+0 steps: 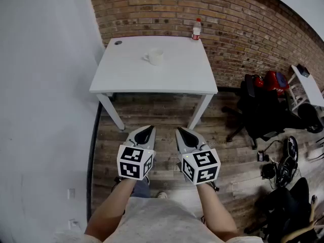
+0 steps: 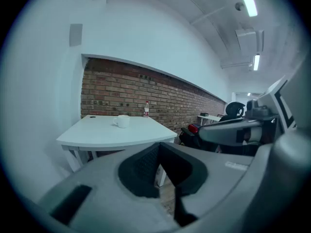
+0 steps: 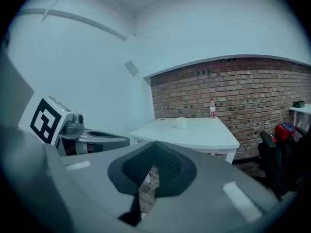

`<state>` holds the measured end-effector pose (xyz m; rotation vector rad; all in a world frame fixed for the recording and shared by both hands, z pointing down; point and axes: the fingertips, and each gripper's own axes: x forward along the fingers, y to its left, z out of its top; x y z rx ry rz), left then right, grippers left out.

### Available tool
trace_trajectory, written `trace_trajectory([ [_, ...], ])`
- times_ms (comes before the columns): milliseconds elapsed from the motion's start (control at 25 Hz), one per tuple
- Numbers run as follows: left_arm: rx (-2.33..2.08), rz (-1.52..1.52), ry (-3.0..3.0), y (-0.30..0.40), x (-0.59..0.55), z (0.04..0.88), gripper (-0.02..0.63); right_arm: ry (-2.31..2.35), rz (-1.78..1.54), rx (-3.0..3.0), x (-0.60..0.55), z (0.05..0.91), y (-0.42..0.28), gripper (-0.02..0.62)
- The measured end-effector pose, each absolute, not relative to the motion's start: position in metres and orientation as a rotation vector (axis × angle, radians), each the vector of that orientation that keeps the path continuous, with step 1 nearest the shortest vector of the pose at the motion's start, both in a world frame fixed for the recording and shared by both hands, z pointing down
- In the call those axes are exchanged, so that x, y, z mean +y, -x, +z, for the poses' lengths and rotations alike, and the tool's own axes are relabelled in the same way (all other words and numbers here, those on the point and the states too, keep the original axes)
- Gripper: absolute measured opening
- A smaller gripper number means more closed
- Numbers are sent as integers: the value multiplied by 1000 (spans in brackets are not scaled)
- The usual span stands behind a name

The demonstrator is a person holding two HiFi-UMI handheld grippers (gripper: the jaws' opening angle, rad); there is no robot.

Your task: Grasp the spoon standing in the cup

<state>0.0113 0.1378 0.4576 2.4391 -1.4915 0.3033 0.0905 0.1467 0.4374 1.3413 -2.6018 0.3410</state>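
A white cup point(image 1: 154, 57) stands on the white table point(image 1: 177, 80), toward its far middle, with its handle to the left. No spoon shows in it at this distance. The cup point(image 2: 121, 121) is small and far off in the left gripper view, and the cup point(image 3: 180, 123) is just as distant in the right gripper view. My left gripper point(image 1: 146, 129) and right gripper point(image 1: 183, 132) are held side by side over the wooden floor, well short of the table's front edge. Both are shut with nothing between the jaws.
A plastic bottle with a red cap point(image 1: 196, 29) stands at the table's far edge by the brick wall point(image 1: 243, 24). A black office chair point(image 1: 260, 110), a red bag point(image 1: 276, 79) and cables point(image 1: 283, 166) are at the right. A white wall point(image 1: 45, 85) runs along the left.
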Motion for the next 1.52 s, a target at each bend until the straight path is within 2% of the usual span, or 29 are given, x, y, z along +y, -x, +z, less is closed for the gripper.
trace_trajectory([
  [400,-1472,326,-2451,3,92,456,-3,-1354,377,-2590,104,442,-74,8],
  [1520,-1293,327,-2530,75,-134,440,-3,-1464,413,-2433,-107,429,5,8],
])
